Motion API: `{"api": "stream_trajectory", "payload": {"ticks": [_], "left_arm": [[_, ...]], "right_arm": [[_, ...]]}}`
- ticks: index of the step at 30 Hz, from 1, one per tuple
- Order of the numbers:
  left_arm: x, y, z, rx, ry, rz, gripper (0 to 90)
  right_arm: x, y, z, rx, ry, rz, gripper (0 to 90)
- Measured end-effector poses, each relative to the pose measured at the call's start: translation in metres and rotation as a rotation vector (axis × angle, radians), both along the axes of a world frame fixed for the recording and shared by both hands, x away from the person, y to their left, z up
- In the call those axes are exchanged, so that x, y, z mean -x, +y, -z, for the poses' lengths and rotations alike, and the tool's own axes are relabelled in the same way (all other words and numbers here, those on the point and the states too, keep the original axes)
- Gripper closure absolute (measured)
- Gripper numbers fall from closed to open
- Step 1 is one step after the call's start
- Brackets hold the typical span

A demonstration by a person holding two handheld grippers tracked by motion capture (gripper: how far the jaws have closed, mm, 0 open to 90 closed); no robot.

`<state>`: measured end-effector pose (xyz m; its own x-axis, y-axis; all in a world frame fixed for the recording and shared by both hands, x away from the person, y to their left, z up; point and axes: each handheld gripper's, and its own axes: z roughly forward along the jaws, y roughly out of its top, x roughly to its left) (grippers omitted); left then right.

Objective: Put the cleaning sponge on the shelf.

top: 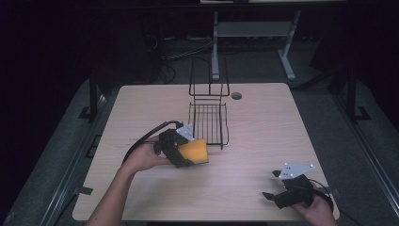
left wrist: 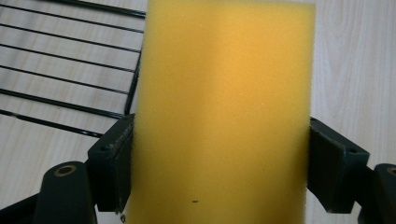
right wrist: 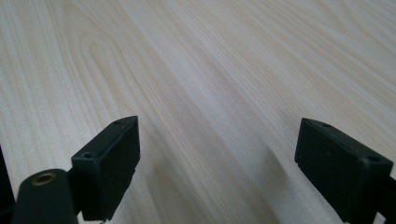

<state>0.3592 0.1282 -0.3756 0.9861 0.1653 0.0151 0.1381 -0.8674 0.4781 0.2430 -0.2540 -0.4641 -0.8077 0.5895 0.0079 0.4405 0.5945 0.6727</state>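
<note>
Status: the pick-up stage appears complete. My left gripper (top: 188,153) has its jaws closed against the two long sides of the yellow sponge (top: 194,151), and the sponge sits squarely between them in the left gripper view (left wrist: 222,112). In the high view the sponge is carried just off the near edge of the black wire rack (top: 208,123), toward that rack's near left corner, over the middle of the surface (top: 263,122). I cannot tell whether the sponge touches the surface or is held clear of it.

Remaining, as I judge it: move the sponge forward over the rack's near rim and set it down inside, then release.

Containers: the wire rack stands at the middle of the surface toward the far edge, with a flat barred tray at the front and a taller upright frame behind. Nothing lies in the tray; bare wood shows through its bars (left wrist: 65,70).

My right gripper (top: 275,184) rests near the near right corner of the surface, jaws spread wide, nothing between them, plain wood ahead (right wrist: 219,154).
</note>
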Motion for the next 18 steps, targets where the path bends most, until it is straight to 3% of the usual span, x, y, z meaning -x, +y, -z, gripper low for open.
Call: {"api": "stream_trajectory", "payload": {"ticks": [4,15,18], "left_arm": [[-0.003,-0.001,0.000,0.019,0.004,-0.006,21.2],[-0.011,-0.006,-0.004,-0.002,0.000,-0.004,21.3],[-0.014,-0.006,-0.006,0.013,0.003,-0.007,21.3]], "right_arm": [[0.001,0.000,0.000,0.002,0.001,0.000,13.8],[0.001,0.000,0.000,0.001,-0.004,-0.001,13.9],[0.000,0.000,0.000,0.002,-0.005,0.001,13.9]]}}
